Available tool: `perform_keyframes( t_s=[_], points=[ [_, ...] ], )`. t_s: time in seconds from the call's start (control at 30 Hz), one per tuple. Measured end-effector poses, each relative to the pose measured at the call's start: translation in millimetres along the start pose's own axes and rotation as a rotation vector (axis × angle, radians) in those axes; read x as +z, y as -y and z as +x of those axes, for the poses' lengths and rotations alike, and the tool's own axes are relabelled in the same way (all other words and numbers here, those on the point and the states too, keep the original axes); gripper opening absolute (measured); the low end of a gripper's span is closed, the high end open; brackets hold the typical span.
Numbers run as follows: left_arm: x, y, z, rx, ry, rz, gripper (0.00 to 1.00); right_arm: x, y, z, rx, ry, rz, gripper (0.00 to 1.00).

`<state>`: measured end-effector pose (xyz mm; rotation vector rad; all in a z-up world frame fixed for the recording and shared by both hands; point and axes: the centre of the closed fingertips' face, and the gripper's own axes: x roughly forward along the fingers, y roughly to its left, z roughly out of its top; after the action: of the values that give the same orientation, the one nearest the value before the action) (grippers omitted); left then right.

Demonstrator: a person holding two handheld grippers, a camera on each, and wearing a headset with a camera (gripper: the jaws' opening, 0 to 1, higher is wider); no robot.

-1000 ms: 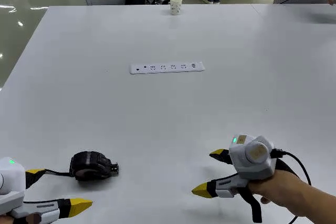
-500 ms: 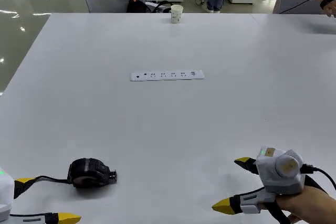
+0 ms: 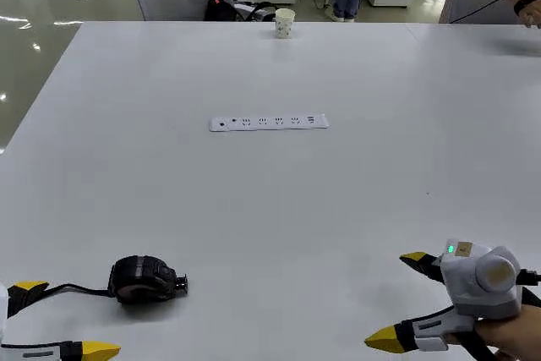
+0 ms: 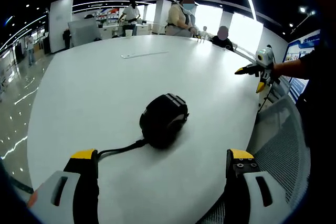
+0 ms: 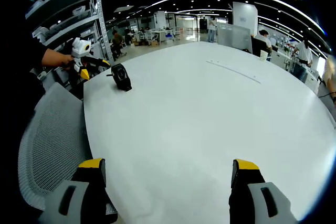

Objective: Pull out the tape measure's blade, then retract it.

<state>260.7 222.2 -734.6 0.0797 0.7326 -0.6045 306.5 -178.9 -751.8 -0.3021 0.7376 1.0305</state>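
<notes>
1. Tape measure (image 3: 145,279): black case, lies on white table (image 3: 270,200) near the front edge, left side in head view.
2. It sits just ahead of the left gripper (image 3: 63,319), roughly in line w/ the gap between its fingers; neither finger touches the case.
3. In left gripper view the case (image 4: 164,120) is beyond the yellow fingertips (image 4: 84,155), centred between them.
4. Black strap (image 3: 76,292) runs from the case back toward one left finger and ends right by its tip. Can't tell if it touches.
5. Left fingers: spread wide, holding nothing.
6. Right gripper (image 3: 399,299): front right of the table, held in a hand, well apart from the tape measure. Fingers spread wide, nothing between them, bare table ahead.
7. In right gripper view the tape measure (image 5: 121,77) is far off to the left w/ the left gripper (image 5: 84,64) beside it.
8. White power strip (image 3: 268,122) lies flat mid-table, well beyond both grippers.
9. Paper cup (image 3: 285,22) stands upright near the far edge.
10. Grey mesh chair (image 5: 50,135) sits at the near table edge, seen in right gripper view.
</notes>
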Motion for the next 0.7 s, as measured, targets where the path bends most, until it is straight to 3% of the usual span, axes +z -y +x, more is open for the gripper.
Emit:
perform_keyframes(
  t_s=[0.33,0.7],
  points=[
    [-4.3,-4.2,-1.8,0.011,-0.006,-0.001,0.99,-10.7,1.2,-5.5,-0.009,-0.008,0.007,0.99],
    [-11.1,-0.5,-1.2,-0.003,-0.031,0.012,0.99,-7.7,1.1,-6.8,-0.017,0.005,0.015,0.99]
  ],
)
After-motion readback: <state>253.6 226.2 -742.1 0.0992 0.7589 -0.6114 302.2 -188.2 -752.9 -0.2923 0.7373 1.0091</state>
